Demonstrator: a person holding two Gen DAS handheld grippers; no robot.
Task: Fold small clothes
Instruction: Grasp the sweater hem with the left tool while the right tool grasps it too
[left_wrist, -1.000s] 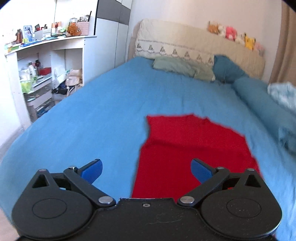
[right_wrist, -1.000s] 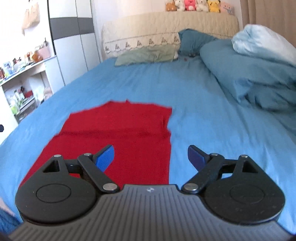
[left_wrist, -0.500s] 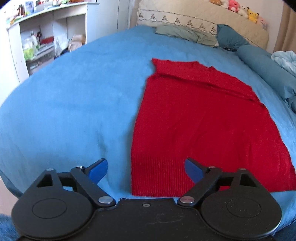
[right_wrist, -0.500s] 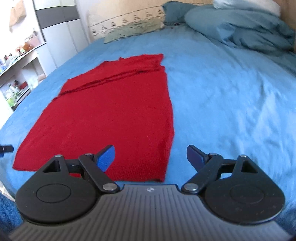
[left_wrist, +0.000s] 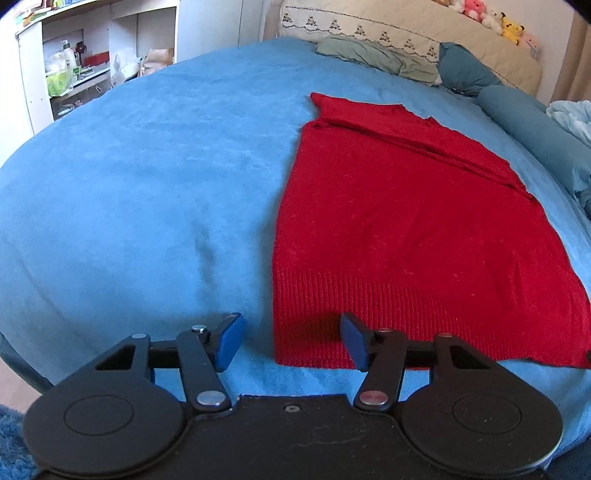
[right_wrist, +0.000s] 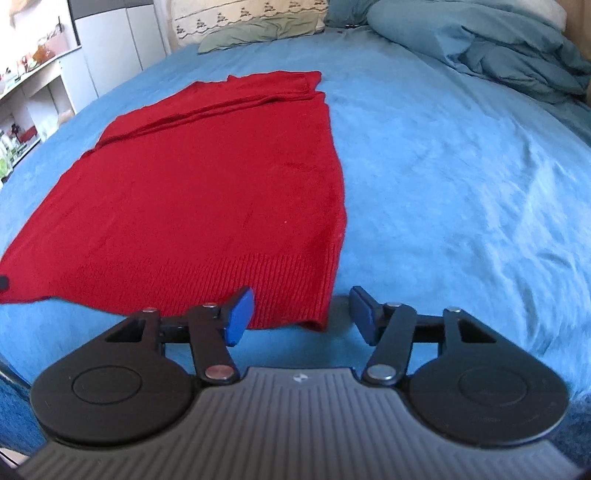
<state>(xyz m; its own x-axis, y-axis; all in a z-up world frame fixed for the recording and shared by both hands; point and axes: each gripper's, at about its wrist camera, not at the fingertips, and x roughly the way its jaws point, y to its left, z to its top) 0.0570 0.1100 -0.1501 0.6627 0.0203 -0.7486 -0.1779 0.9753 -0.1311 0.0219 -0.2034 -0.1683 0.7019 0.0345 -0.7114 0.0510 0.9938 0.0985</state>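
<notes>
— On the blue bed (left_wrist: 129, 177) lies the red sweater (left_wrist: 399, 221), flat, its ribbed hem (right_wrist: 280, 291) toward me. Where would you take it?

— At the two hem corners. My left gripper (left_wrist: 291, 341) is open around the left corner, my right gripper (right_wrist: 301, 314) is open around the right one; neither holds anything.

— How will it handle?

— Soft and light knit, I think. It will sag and stretch, so I should pinch both layers together.
</notes>
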